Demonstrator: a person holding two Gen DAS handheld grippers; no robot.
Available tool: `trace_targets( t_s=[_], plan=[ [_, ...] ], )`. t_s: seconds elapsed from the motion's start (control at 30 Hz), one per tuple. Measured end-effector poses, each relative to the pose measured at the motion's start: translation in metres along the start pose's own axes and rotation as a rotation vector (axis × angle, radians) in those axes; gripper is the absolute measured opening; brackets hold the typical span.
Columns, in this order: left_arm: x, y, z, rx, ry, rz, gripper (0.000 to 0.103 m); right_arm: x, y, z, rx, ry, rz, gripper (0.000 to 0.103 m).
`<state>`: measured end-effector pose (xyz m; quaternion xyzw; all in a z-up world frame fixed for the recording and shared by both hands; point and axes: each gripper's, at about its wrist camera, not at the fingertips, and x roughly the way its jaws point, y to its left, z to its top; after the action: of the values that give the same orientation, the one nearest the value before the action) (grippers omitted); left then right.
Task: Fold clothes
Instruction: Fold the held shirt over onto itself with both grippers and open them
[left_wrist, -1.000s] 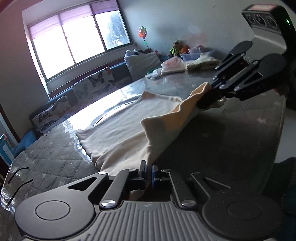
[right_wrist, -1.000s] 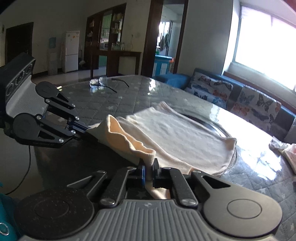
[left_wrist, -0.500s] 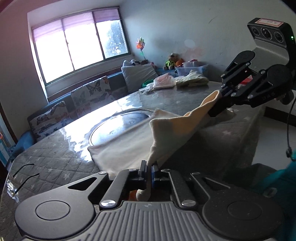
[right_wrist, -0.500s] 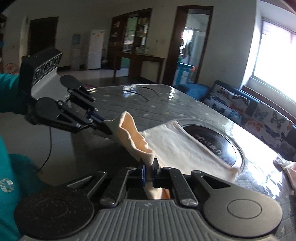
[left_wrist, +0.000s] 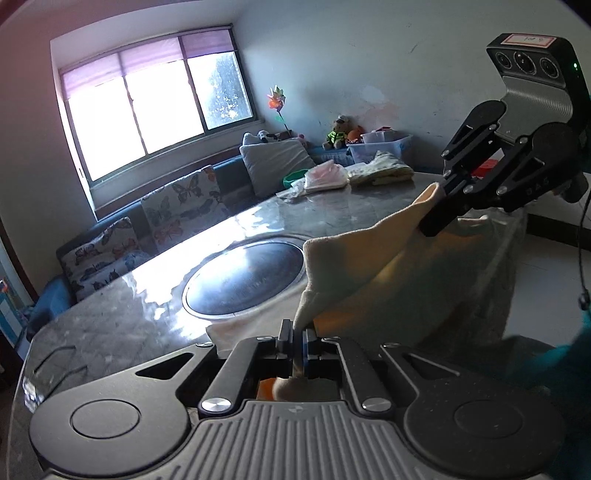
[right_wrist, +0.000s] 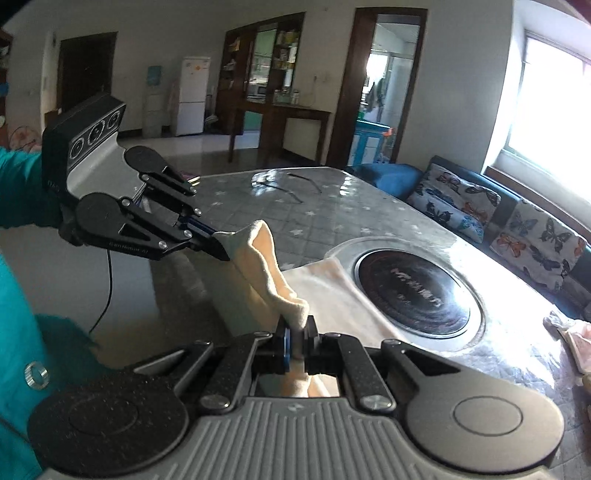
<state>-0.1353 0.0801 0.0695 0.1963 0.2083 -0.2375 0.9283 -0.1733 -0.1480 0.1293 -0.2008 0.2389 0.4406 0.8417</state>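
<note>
A cream garment (left_wrist: 373, 266) hangs between my two grippers at the near edge of the table; its far part still lies on the tabletop (right_wrist: 332, 291). My left gripper (left_wrist: 298, 339) is shut on one edge of the garment. It shows in the right wrist view (right_wrist: 218, 247) at the left, pinching the cloth. My right gripper (right_wrist: 297, 341) is shut on the other edge, and it shows in the left wrist view (left_wrist: 430, 223) at the upper right. The cloth between them is lifted and sags.
A round black hotplate (left_wrist: 245, 282) is set into the grey table (right_wrist: 332, 210). Folded clothes (left_wrist: 380, 171) and a pink cloth (left_wrist: 327, 176) lie at the far end. Eyeglasses (right_wrist: 284, 181) lie on the table. A sofa with butterfly cushions (left_wrist: 181, 206) runs along the window.
Both grippers have pulled the garment up and back toward the near table edge. The cloth has slid off the hotplate, which now shows fully.
</note>
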Motion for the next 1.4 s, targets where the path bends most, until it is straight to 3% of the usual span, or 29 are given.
trace_targets(
  t_s=[0.27, 0.43, 0.63, 0.77, 0.83, 0.97, 1.07, 1.27, 1.4],
  plan=[
    [0.08, 0.034, 0.021, -0.027, 0.039, 0.021, 0.005, 0.043, -0.067, 0.009, 0.103, 0.017, -0.049, 0.005],
    [0.138, 0.044, 0.019, -0.062, 0.108, 0.049, 0.006, 0.087, -0.109, -0.004, 0.203, 0.07, -0.098, 0.005],
    [0.185, 0.05, 0.004, -0.119, 0.214, 0.085, 0.013, 0.138, -0.131, -0.03, 0.318, 0.112, -0.155, 0.008],
    [0.184, 0.055, 0.003, -0.144, 0.205, 0.116, 0.024, 0.148, -0.136, -0.043, 0.37, 0.116, -0.191, 0.02],
    [0.179, 0.06, 0.003, -0.16, 0.193, 0.141, 0.03, 0.142, -0.141, -0.047, 0.397, 0.095, -0.222, 0.02],
    [0.177, 0.073, 0.003, -0.205, 0.197, 0.183, 0.031, 0.123, -0.145, -0.05, 0.446, 0.055, -0.271, 0.02],
    [0.168, 0.084, 0.001, -0.267, 0.188, 0.212, 0.039, 0.114, -0.136, -0.052, 0.442, 0.056, -0.275, 0.02],
    [0.128, 0.085, -0.003, -0.313, 0.146, 0.216, 0.046, 0.096, -0.119, -0.056, 0.428, 0.062, -0.278, 0.02],
    [0.105, 0.074, -0.009, -0.347, 0.138, 0.176, 0.054, 0.086, -0.132, -0.069, 0.514, 0.075, -0.336, 0.02]
  ],
)
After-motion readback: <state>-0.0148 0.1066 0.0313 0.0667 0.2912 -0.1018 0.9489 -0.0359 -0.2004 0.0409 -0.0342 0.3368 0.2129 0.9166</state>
